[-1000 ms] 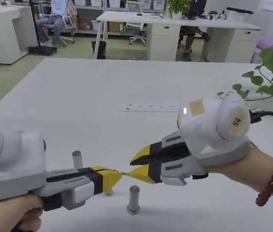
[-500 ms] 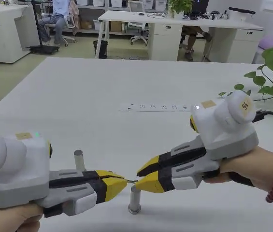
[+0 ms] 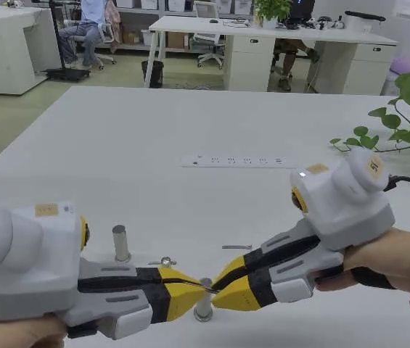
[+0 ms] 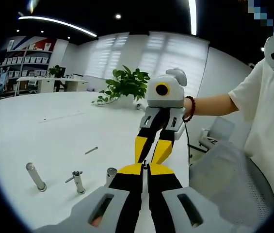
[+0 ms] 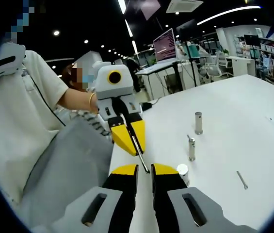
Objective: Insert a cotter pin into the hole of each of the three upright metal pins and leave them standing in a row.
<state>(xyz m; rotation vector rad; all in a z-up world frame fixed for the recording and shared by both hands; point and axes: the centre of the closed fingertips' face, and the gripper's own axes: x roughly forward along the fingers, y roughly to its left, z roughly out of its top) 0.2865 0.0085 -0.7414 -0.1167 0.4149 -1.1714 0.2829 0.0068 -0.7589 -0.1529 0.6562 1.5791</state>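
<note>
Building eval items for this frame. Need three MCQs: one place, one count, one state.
1. Where is the loose cotter pin?
A) flat on the table
B) in the right gripper
C) on the power strip

2. How many metal pins have their hole filled?
A) none
B) one
C) three

3. What is the left gripper doing?
A) standing wide open
B) shut on a cotter pin
C) lying on the table

Answers:
1: A, it lies on bare tabletop beyond the row.
2: B, the middle pin alone has a crosspiece through it.
3: B, its jaws are closed with the thin pin sticking out of the tips, above the near pin.
</note>
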